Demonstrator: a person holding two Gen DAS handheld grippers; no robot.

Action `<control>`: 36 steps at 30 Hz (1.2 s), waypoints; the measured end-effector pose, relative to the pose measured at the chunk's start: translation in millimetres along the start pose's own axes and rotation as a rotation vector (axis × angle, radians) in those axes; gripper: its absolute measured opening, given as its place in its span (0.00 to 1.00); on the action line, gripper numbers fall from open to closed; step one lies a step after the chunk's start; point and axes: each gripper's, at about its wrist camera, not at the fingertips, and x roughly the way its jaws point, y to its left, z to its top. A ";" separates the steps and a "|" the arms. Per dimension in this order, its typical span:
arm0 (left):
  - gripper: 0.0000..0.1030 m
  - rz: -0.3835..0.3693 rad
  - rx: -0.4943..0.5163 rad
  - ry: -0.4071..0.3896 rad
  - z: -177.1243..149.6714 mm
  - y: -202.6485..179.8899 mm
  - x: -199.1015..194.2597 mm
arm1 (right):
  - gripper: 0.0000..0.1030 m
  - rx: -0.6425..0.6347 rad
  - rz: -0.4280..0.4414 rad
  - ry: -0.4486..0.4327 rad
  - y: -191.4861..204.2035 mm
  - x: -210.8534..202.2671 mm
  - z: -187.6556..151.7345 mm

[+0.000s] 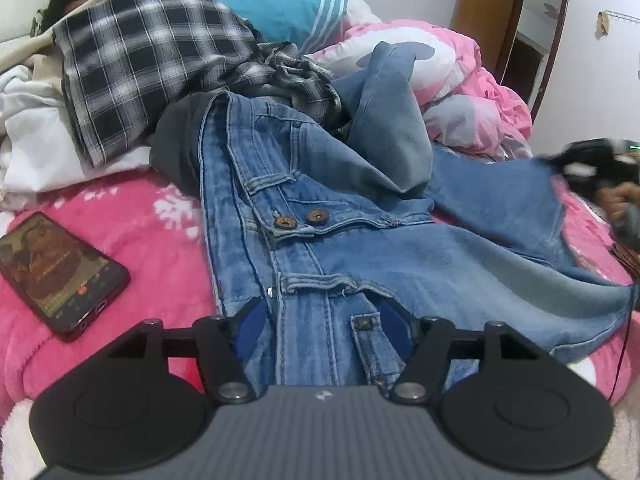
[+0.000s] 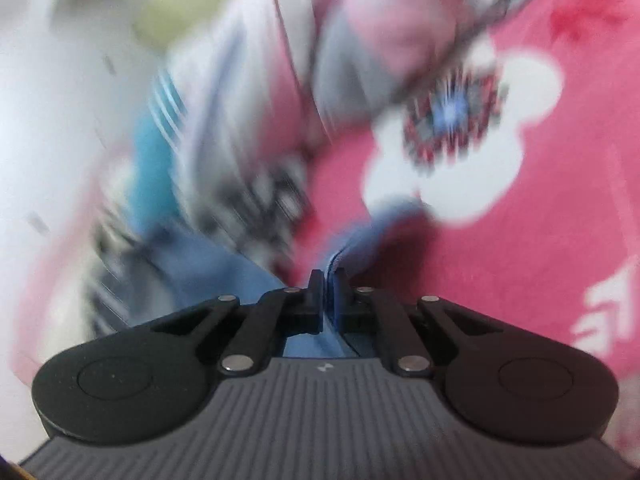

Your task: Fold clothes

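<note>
Blue jeans (image 1: 320, 240) lie crumpled on the pink blanket (image 1: 160, 232), waistband and two brown buttons toward me. My left gripper (image 1: 322, 330) is open, its blue pads (image 1: 252, 328) set wide on either side of the waistband. At the right edge of the left wrist view, the blurred right gripper (image 1: 588, 164) holds the far end of a jeans leg. In the right wrist view, the right gripper (image 2: 329, 292) is shut on a fold of blue denim (image 2: 352, 240); the rest of that view is motion-blurred.
A phone (image 1: 60, 272) with a lit screen lies on the blanket at the left. A black-and-white plaid shirt (image 1: 152, 60) covers a person lying at the back. A pink quilt (image 1: 460, 92) and a teal pillow (image 1: 292, 8) are piled behind the jeans.
</note>
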 end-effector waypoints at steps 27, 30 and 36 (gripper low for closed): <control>0.17 -0.025 -0.131 0.058 -13.4 19.3 12.2 | 0.47 -0.226 -0.725 -0.666 23.4 -272.8 -63.9; 0.16 -0.028 -0.132 0.051 -16.5 19.8 12.6 | 0.57 -0.267 -0.583 -0.553 40.3 -247.5 -52.5; 0.19 -0.022 -0.103 0.052 -17.5 16.6 15.6 | 0.65 -0.444 -0.442 -0.007 44.6 -85.6 -64.6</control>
